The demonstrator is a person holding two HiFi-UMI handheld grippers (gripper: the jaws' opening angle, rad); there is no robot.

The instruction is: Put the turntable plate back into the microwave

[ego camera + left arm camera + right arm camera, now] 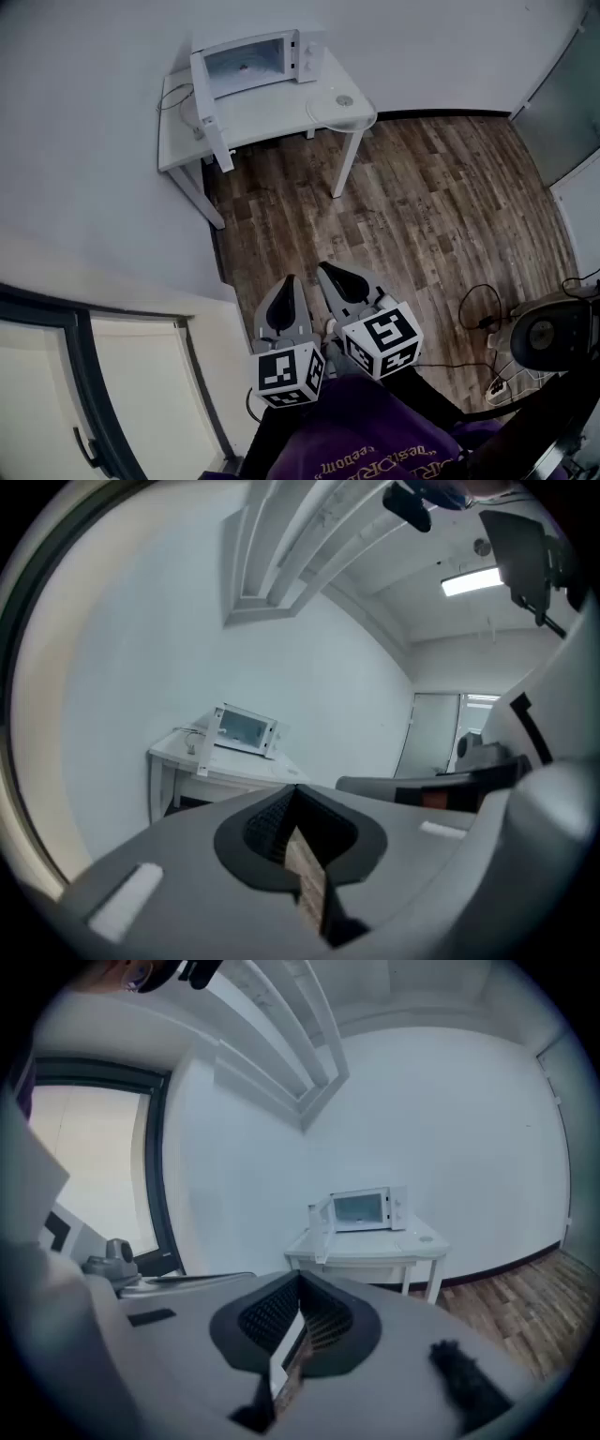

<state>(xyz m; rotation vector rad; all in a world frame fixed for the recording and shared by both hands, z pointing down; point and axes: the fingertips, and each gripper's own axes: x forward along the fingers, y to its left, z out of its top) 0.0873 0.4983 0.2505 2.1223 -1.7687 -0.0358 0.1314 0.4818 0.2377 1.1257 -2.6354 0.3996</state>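
standing well off the table | microwave at back edge, door open, seemingly to admit plate | plate flat at right front corner | left gripper, right gripper: jaws closed, empty, likely idle until approach

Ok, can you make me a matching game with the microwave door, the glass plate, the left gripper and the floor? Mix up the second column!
Things:
1. microwave door
2. turntable plate
3. left gripper
4. floor

Matches:
A. brown wood
B. shut, holding nothing
C. swung open
D. lying on the white table, outside the microwave

Pairs: 1-C, 2-D, 3-B, 4-A
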